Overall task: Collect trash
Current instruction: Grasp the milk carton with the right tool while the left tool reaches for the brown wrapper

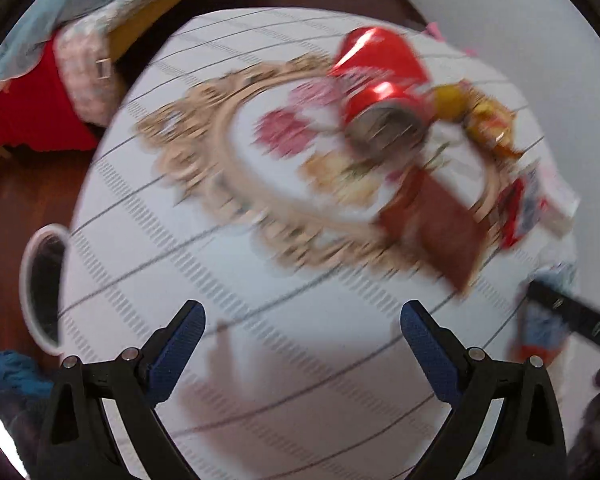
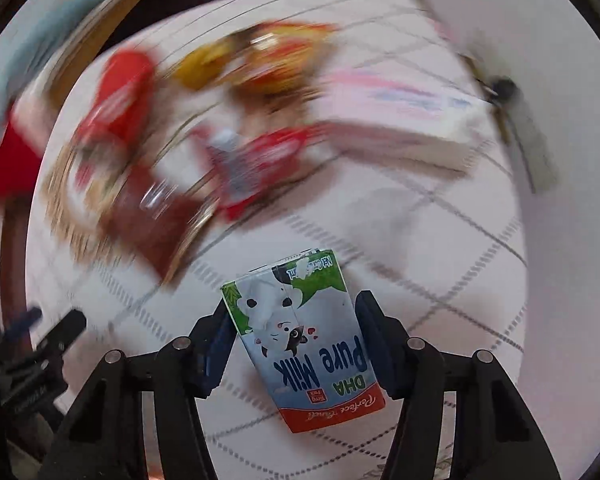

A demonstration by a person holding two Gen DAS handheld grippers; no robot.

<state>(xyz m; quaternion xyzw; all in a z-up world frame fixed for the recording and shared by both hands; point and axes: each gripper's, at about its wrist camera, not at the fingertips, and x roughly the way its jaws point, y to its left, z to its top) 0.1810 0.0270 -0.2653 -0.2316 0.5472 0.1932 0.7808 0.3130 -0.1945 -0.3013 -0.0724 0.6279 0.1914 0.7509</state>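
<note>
One milk carton [image 2: 300, 340] clamped, right gripper [image 2: 296, 344].

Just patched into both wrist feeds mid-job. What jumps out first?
The milk carton dominates the right wrist view, clamped between the right gripper fingers above the white tablecloth. In the left wrist view a crushed red can lies on the floral centre mat, beside a brown wrapper. The left gripper hangs open and empty.

"DHA Pure Milk" on milk carton [image 2: 306, 344]
</note>
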